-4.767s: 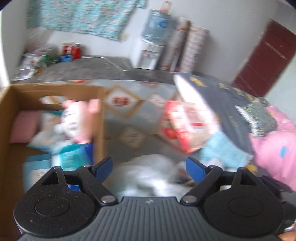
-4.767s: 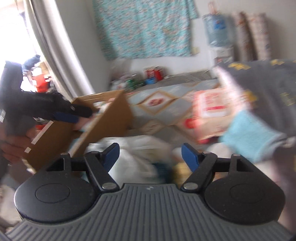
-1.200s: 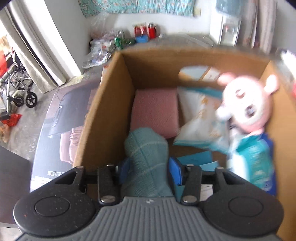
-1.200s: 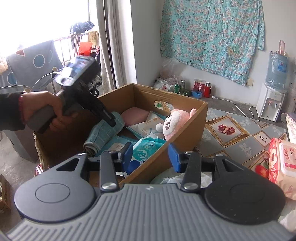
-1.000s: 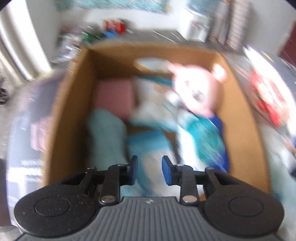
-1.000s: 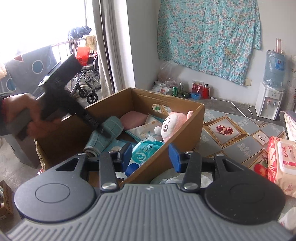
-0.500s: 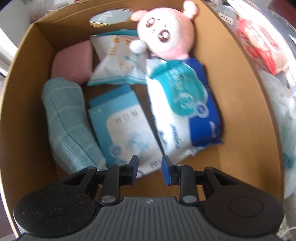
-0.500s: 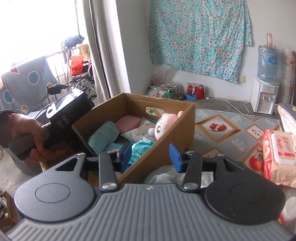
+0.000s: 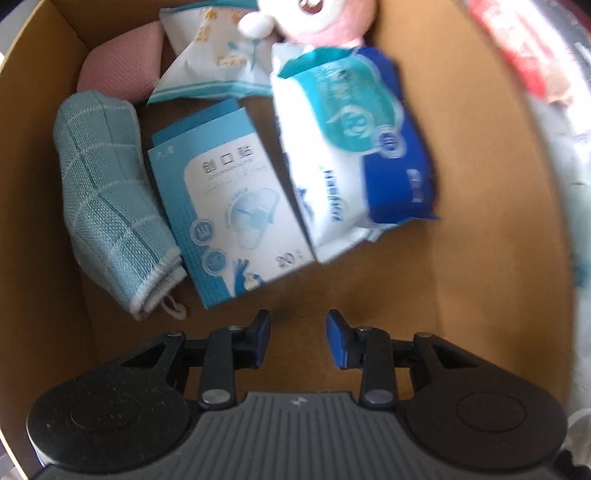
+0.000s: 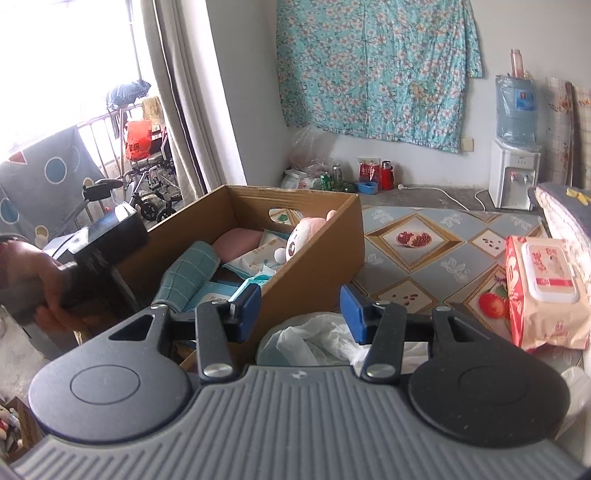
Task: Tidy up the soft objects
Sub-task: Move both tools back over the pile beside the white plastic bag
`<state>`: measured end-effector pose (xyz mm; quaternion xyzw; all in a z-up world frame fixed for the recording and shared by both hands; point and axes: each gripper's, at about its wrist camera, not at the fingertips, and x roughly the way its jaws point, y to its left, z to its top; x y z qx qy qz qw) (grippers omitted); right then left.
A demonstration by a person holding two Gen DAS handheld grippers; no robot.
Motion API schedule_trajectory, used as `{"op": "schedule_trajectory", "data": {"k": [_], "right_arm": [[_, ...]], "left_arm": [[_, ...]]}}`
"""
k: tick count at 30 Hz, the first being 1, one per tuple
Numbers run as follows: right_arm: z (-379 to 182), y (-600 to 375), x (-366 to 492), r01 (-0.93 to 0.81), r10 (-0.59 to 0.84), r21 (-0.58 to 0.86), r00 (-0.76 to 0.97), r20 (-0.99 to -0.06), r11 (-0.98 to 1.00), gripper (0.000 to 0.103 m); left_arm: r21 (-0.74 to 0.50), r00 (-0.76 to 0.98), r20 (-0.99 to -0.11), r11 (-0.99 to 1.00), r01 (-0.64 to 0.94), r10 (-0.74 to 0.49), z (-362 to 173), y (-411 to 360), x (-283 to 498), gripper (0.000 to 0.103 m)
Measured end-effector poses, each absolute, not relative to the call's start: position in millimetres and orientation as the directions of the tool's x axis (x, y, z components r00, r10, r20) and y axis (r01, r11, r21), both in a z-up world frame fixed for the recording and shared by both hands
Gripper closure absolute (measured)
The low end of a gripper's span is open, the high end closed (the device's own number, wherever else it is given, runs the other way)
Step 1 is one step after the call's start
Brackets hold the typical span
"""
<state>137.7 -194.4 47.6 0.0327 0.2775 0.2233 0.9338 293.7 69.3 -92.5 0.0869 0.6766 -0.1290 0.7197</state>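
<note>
A cardboard box [image 9: 480, 184] holds a rolled teal towel [image 9: 103, 199], a pink cushion [image 9: 122, 70], a light-blue carton [image 9: 229, 210], a blue-and-white wipes pack [image 9: 351, 147], a white tissue pack [image 9: 218, 62] and a pink plush toy [image 9: 317, 22]. My left gripper [image 9: 298, 338] is open and empty above the box's bare near floor. My right gripper [image 10: 300, 312] is open and empty, outside the box [image 10: 317, 266], above a white plastic bag [image 10: 317, 339]. The towel also shows in the right wrist view [image 10: 192, 275].
A pink wipes pack [image 10: 543, 291] lies on the patterned mat [image 10: 424, 243] to the right. A water dispenser [image 10: 515, 147], cans and bottles [image 10: 354, 175] stand by the far wall. The hand holding the left gripper [image 10: 74, 273] is at the box's left. A wheelchair [image 10: 151, 188] stands by the curtain.
My left gripper carried the teal towel into the box, let it go at the left side and drew back with its jaws a little wider. The right gripper stayed open.
</note>
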Motion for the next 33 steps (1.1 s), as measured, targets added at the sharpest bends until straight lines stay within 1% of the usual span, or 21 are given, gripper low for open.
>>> {"op": "schedule_trajectory", "data": {"k": [2,4,7,9,11,13,15,16,17,18,19,21,23,26,28,31,33], "right_arm": [[48.1,-196.1,135.3,-0.394,0.429,0.182,0.75,-0.503,0.901,0.056],[47.3,-198.8,131.9,-0.387,0.421,0.177,0.753,-0.506,0.905,0.056],[43.2,-205.8,127.2,-0.371,0.409,0.181,0.752,-0.518,0.911,0.055],[40.2,-210.1,122.7,-0.358,0.4,0.186,0.749,-0.528,0.915,0.055],[38.6,-214.7,117.0,-0.342,0.393,0.196,0.75,-0.533,0.919,0.054],[38.1,-221.4,108.4,-0.319,0.38,0.207,0.757,-0.532,0.925,0.05],[38.3,-230.1,97.9,-0.294,0.364,0.215,0.766,-0.529,0.931,0.046],[38.8,-234.3,92.3,-0.279,0.354,0.219,0.771,-0.529,0.935,0.042],[38.9,-239.4,86.7,-0.265,0.344,0.222,0.776,-0.528,0.938,0.04],[39.5,-244.2,80.5,-0.25,0.334,0.226,0.782,-0.527,0.942,0.035],[40.0,-249.7,73.7,-0.234,0.322,0.23,0.787,-0.525,0.945,0.032],[41.9,-262.0,60.3,-0.2,0.298,0.237,0.798,-0.523,0.951,0.03],[42.5,-275.3,45.9,-0.163,0.274,0.249,0.808,-0.522,0.955,0.029],[42.1,-291.0,23.4,-0.113,0.232,0.248,0.818,-0.527,0.962,0.026],[39.8,-300.7,9.1,-0.083,0.203,0.24,0.821,-0.534,0.967,0.024],[33.2,-316.0,-9.8,-0.037,0.163,0.234,0.82,-0.549,0.972,0.024],[28.7,-327.7,-19.9,-0.006,0.145,0.243,0.817,-0.558,0.97,0.024]], "left_arm": [[-0.042,0.074,-0.995,0.961,0.272,-0.065,-91.8,72.5,300.6,0.069],[-0.072,0.083,-0.992,0.971,0.228,-0.093,-89.0,79.2,307.2,0.069],[-0.038,0.114,-0.991,0.976,0.216,-0.064,-87.6,84.3,309.5,0.069],[-0.04,0.123,-0.99,0.979,0.2,-0.066,-88.0,87.2,306.2,0.069],[-0.04,0.131,-0.989,0.98,0.195,-0.067,-85.3,89.3,303.3,0.063],[-0.033,0.155,-0.986,0.979,0.199,-0.065,-76.9,89.7,291.9,0.045],[-0.006,0.189,-0.981,0.979,0.204,-0.046,-64.2,87.6,278.5,0.038],[-0.005,0.206,-0.977,0.978,0.208,-0.049,-56.9,88.1,272.5,0.031],[-0.01,0.225,-0.973,0.978,0.206,-0.057,-48.9,89.7,266.2,0.028],[-0.014,0.246,-0.967,0.98,0.2,-0.064,-39.7,91.7,259.5,0.024],[-0.016,0.267,-0.961,0.981,0.193,-0.068,-31.3,94.1,252.9,0.024],[-0.01,0.318,-0.946,0.986,0.169,-0.065,-11.3,95.1,241.4,0.024],[-0.004,0.394,-0.917,0.99,0.138,-0.059,11.2,95.5,227.6,0.023],[-0.035,0.509,-0.855,0.991,0.13,-0.097,38.0,93.1,202.4,0.021],[-0.084,0.574,-0.804,0.985,0.149,-0.156,53.2,84.0,183.9,0.015],[-0.195,0.631,-0.723,0.96,0.203,-0.281,68.5,66.4,147.4,0.013],[-0.245,0.658,-0.669,0.938,0.244,-0.346,70.3,49.2,125.1,0.009]]}}
